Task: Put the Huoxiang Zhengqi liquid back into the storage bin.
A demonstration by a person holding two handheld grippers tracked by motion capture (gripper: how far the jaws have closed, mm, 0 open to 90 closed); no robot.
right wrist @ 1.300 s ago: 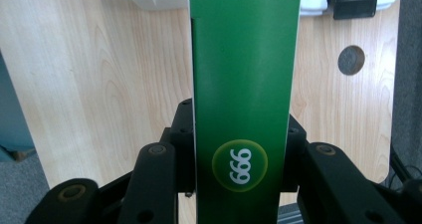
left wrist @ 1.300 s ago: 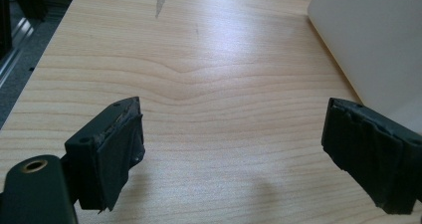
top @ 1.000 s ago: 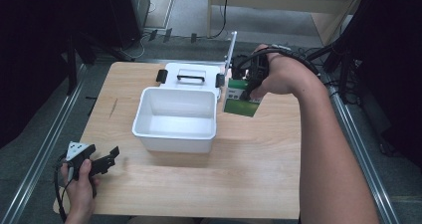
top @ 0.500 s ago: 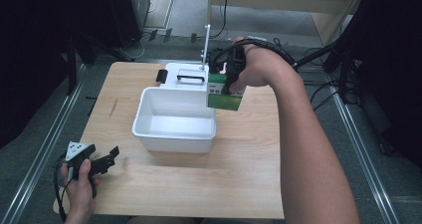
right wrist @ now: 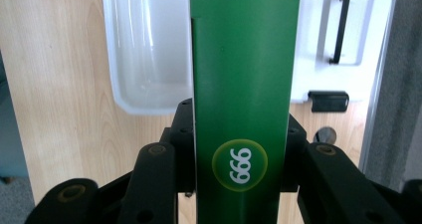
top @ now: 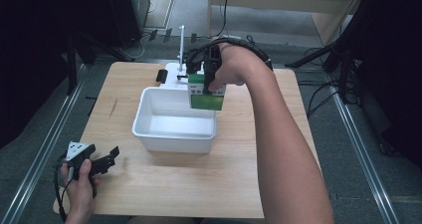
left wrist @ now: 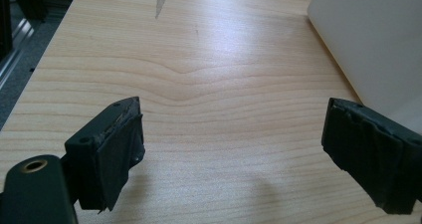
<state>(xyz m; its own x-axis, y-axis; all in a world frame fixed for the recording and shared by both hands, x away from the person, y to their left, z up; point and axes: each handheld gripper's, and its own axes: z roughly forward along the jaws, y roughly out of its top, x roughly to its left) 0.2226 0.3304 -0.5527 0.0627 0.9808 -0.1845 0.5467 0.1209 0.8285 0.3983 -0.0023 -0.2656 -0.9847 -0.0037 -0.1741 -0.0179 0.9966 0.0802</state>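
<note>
My right gripper [top: 205, 84] is shut on a green carton [top: 206, 93] and holds it in the air over the far right corner of the white bin [top: 175, 134]. In the right gripper view the green carton [right wrist: 244, 109] stands upright between the black jaws, with "999" in a circle on its face, and the white bin [right wrist: 144, 55] lies beneath it. My left gripper [top: 107, 160] rests at the table's near left corner, open. The left gripper view has its two black pads [left wrist: 112, 157] wide apart over bare wood.
The bin's white lid [right wrist: 343, 40] with a black handle lies flat behind the bin. A black clip [top: 161, 75] sits at the lid's left side. The wooden table [top: 174, 184] is bare in front of the bin. Metal rails run along both sides of the table.
My right hand has carried the green carton leftward, from beside the bin's right side to above its far right corner. The left gripper has stayed put.
</note>
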